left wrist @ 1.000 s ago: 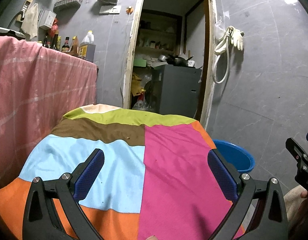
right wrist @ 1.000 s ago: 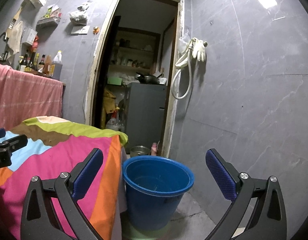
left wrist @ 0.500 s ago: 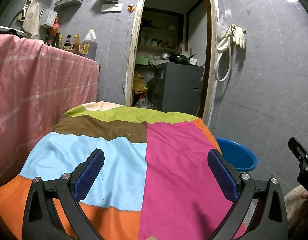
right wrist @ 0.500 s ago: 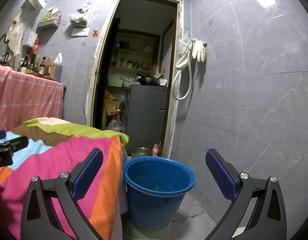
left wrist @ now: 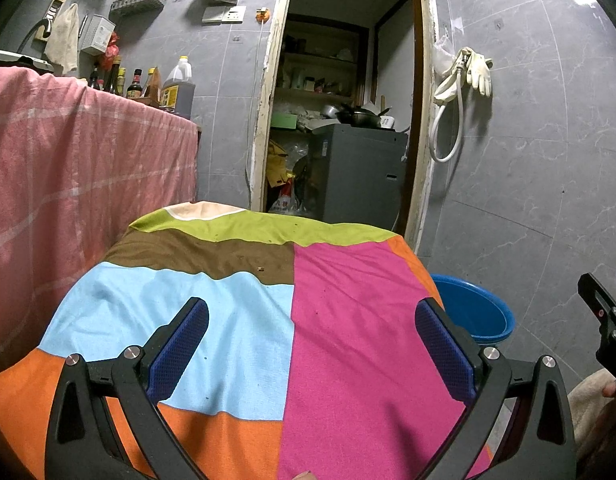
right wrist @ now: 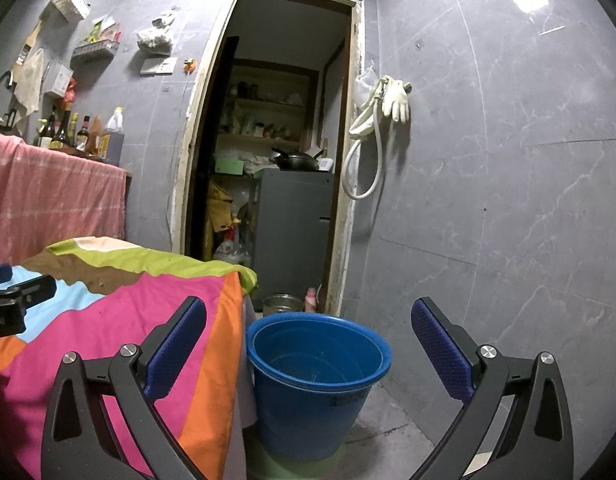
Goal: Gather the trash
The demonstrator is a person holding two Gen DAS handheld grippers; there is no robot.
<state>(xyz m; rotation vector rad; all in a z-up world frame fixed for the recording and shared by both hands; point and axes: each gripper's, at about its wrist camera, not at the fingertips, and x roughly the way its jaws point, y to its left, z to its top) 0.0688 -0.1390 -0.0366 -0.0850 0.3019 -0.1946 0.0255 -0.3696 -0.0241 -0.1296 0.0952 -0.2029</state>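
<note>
Two wide-spread tools, round plastic bucket

Left gripper: level, jaws spread wide, nothing between its blue pads.
Right gripper: level, jaws spread wide, empty.
Hand: partly visible behind right gripper.

Ahead of our claws we see a doorway with a grey cabinet inside. Left of it, bottles stand above a pink cloth. Right of it, white gloves and a hose hang.
</note>
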